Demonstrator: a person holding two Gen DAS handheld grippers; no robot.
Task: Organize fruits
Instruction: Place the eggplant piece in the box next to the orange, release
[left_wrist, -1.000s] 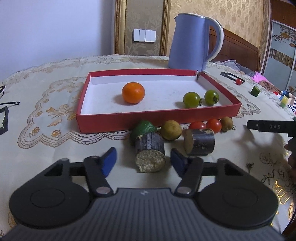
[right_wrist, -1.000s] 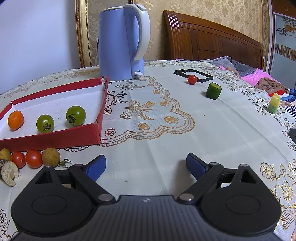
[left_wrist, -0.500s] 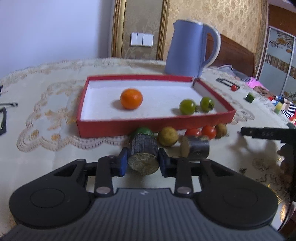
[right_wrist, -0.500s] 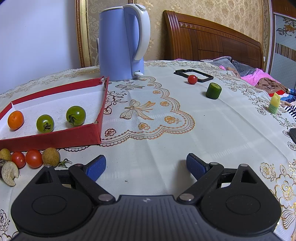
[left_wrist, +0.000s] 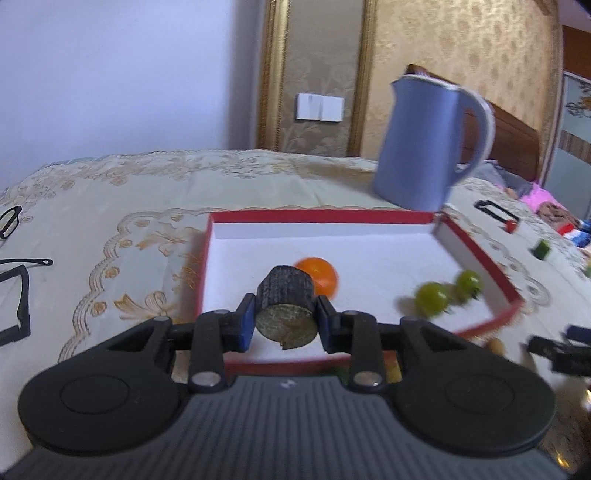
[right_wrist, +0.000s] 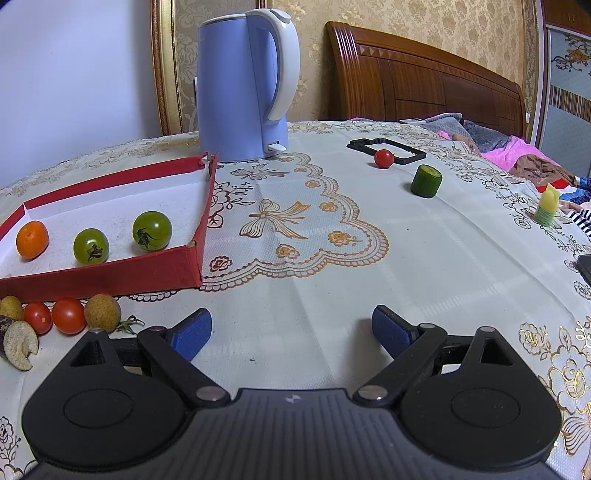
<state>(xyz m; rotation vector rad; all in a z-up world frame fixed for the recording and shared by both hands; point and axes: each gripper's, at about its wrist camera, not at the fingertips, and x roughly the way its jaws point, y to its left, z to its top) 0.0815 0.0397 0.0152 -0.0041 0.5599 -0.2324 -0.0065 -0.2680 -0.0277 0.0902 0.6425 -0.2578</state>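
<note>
The left gripper (left_wrist: 285, 324) is clenched on a dark cut chunk (left_wrist: 286, 307), lifted at frame centre over the near edge of the red tray (left_wrist: 476, 242). Carry it level past the rim and release low, clear of the orange fruit (left_wrist: 320, 277); blur makes the gap uncertain. The right gripper (right_wrist: 291, 330) rests spread wide, empty, over the patterned tablecloth (right_wrist: 332, 258). A blue kettle (right_wrist: 240, 85) stands behind.
</note>
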